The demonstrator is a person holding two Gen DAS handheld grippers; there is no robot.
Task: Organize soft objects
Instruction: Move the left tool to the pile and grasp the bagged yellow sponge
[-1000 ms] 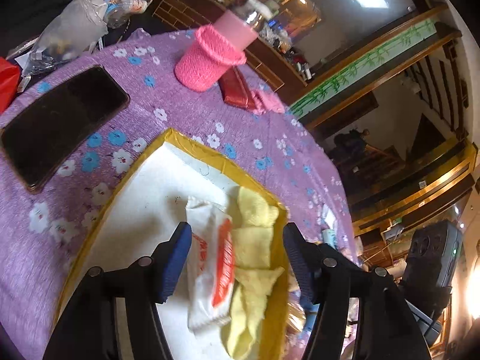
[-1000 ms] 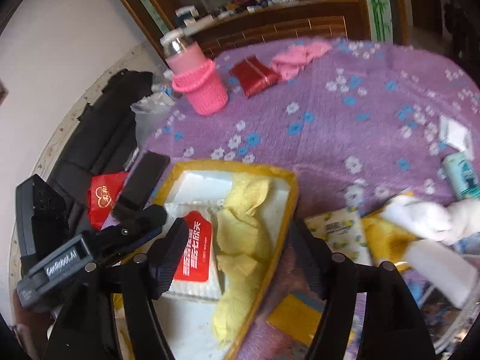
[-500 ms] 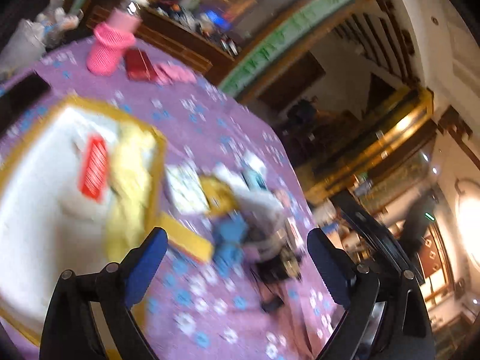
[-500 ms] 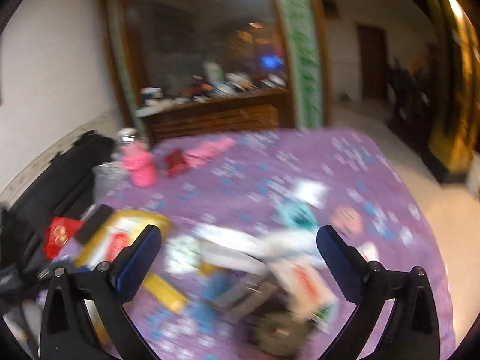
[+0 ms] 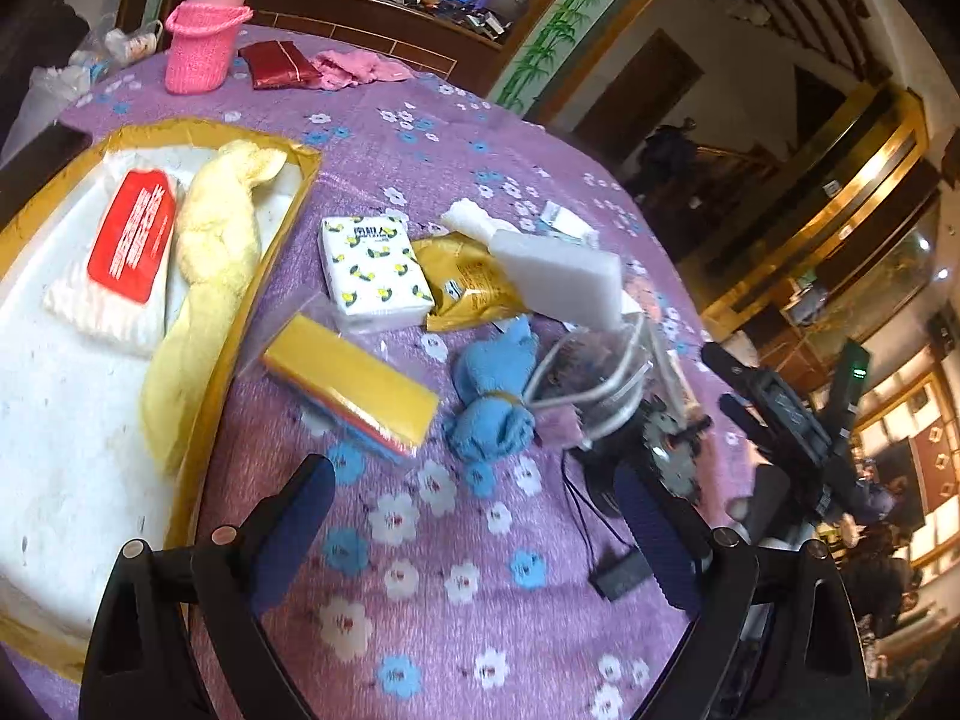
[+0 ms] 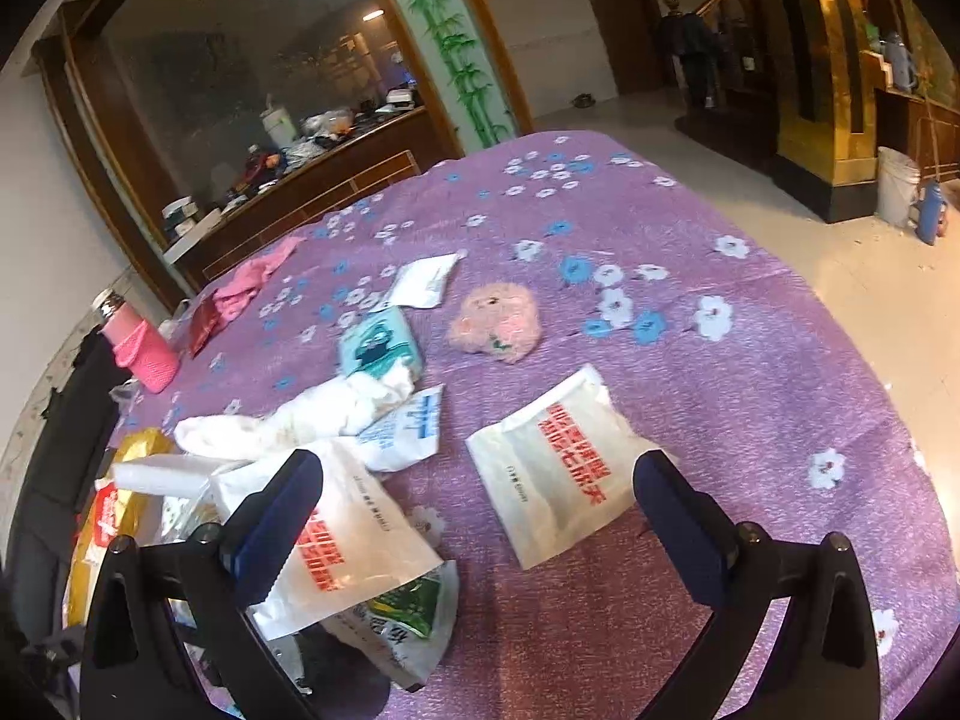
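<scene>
The gold-rimmed tray (image 5: 303, 177) holds a red-labelled tissue pack (image 5: 117, 252) and a yellow towel (image 5: 204, 276) (side by side). Both the left gripper (image 5: 474, 534) and right gripper (image 6: 474, 516) gape empty above the purple tablecloth (image 5: 456, 612), where a blue cloth toy (image 5: 492, 396) lies loose.

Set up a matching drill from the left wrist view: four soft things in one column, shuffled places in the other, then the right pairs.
Things
1. yellow towel
2. blue cloth bundle
3. pink cloth
4. white sponge block

Places
A. at the table's far edge, beside the dark red pouch
B. inside the gold-rimmed tray
C. resting on top of the gold packet
D. on the tablecloth right of the yellow sponge pack

Pairs: 1-B, 2-D, 3-A, 4-C
</scene>
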